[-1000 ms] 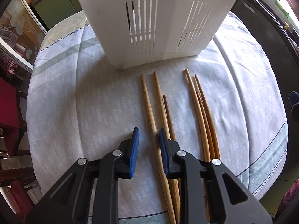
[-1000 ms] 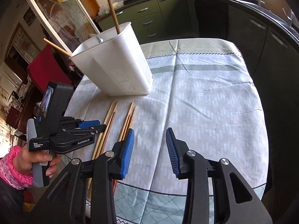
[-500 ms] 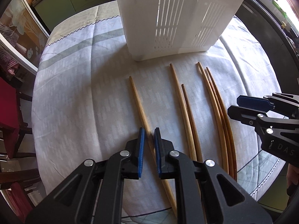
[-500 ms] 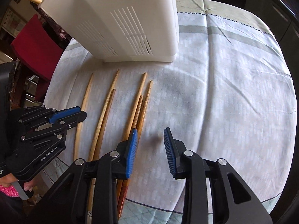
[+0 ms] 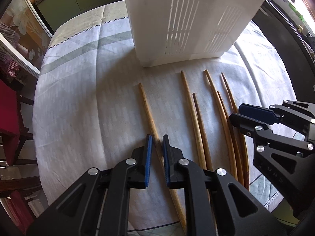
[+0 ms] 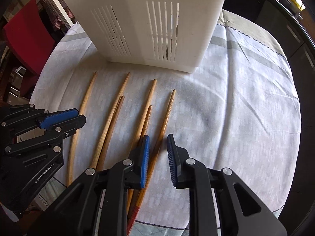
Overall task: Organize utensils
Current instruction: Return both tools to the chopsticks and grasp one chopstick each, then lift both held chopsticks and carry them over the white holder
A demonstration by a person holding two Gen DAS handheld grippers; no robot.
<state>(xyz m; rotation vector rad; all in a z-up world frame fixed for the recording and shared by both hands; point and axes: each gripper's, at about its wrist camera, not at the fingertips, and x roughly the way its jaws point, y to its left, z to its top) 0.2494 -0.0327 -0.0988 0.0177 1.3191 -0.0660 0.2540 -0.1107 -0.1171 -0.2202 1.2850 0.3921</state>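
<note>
Only readable thing I can spot: the black body of the left gripper (image 6: 65, 121) has "GenRobot.AI" printed in pale letters along its side. The right gripper (image 5: 239, 116) has some faint raised letters on its body too, but I can't make them out properly.

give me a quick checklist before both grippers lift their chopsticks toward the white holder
1. Left gripper shut on the leftmost chopstick: ok.
2. Right gripper gripping the ridged chopstick: not ok, jaws closing, pads not yet pressing.
3. Only one stick between the right jaws: ok, though a shorter chopstick lies right beside the left pad.
4. White holder upright on the tablecloth: ok.
5. Room inside the holder: cannot tell, its top is out of frame.
6. The two grippers apart: ok.
</note>
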